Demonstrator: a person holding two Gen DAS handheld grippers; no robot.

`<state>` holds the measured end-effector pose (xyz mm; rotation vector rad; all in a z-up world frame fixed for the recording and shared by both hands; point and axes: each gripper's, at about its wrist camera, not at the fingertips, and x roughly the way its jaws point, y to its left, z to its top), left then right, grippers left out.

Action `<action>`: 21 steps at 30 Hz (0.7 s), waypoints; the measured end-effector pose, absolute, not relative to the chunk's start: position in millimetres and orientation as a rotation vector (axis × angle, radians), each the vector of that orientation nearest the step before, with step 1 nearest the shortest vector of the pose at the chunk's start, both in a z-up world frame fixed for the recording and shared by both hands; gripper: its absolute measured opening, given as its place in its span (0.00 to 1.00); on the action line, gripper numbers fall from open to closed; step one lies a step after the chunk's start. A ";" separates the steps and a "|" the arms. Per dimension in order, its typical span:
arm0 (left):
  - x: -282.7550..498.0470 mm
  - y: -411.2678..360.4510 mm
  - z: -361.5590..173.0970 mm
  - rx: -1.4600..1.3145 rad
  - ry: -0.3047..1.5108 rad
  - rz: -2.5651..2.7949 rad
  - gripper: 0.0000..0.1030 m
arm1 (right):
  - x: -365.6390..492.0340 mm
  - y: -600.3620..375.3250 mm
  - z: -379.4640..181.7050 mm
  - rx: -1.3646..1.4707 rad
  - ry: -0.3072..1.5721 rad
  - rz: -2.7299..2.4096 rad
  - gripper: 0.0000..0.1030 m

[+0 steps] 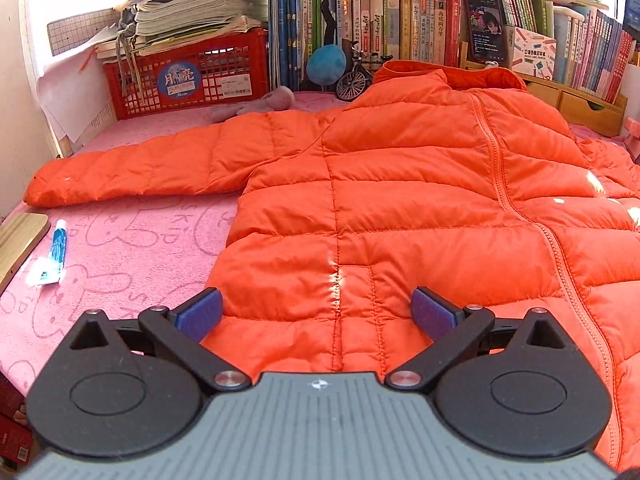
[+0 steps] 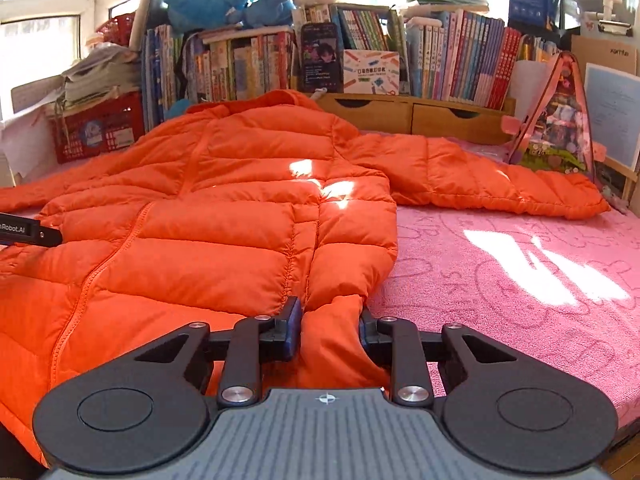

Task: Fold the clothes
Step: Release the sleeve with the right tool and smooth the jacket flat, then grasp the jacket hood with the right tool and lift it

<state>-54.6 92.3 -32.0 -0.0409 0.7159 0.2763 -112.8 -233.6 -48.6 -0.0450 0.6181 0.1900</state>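
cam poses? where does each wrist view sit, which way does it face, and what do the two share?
Left wrist: on the left gripper, fingers spread open over the orange jacket hem, facing the bookshelf.
Right wrist: on the right gripper, pinching the jacket's near right hem corner, facing the same shelf.
Shared: jacket, pink cover, red crate.

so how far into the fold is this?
Done: the orange quilted puffer jacket lies spread flat, zipped, on the pink towel-covered bed, both sleeves out to the sides; no fold is visible. In hand: the right gripper is closed on the jacket's hem corner, while the left gripper sits open over the hem. Left: sleeves in, body folded, so nearly all of it.
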 end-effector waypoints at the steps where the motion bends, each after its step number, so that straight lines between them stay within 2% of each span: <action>1: -54.4 92.0 -31.4 -0.033 0.712 0.281 0.99 | -117.6 -230.7 -46.7 -0.049 0.637 0.209 0.24; 4: -47.1 98.0 -25.7 -0.031 0.709 0.275 0.99 | -127.6 -228.2 -38.9 -0.115 0.662 0.253 0.25; 7: -31.9 102.9 -11.6 -0.017 0.665 0.270 0.99 | -123.4 -236.2 -19.2 -0.140 0.652 0.270 0.29; 9: -20.4 103.4 -0.6 -0.007 0.625 0.256 0.99 | -113.2 -247.2 -0.3 -0.103 0.617 0.265 0.42; 10: -12.8 102.6 3.9 -0.007 0.607 0.245 0.99 | -107.7 -252.2 9.2 -0.088 0.598 0.262 0.54; 11: -4.8 101.6 8.1 -0.007 0.589 0.233 0.99 | -98.3 -252.4 19.8 -0.096 0.564 0.257 0.61; 14: 10.6 99.8 -1.8 -0.016 0.598 0.216 0.99 | -58.5 -240.9 43.2 -0.148 0.476 0.241 0.72; 17: 25.5 98.0 -13.1 -0.026 0.610 0.200 0.99 | -2.1 -222.6 57.5 -0.202 0.413 0.221 0.74; 21: 45.4 95.7 -28.1 -0.039 0.627 0.178 0.99 | 87.6 -185.2 55.8 -0.095 0.479 0.281 0.74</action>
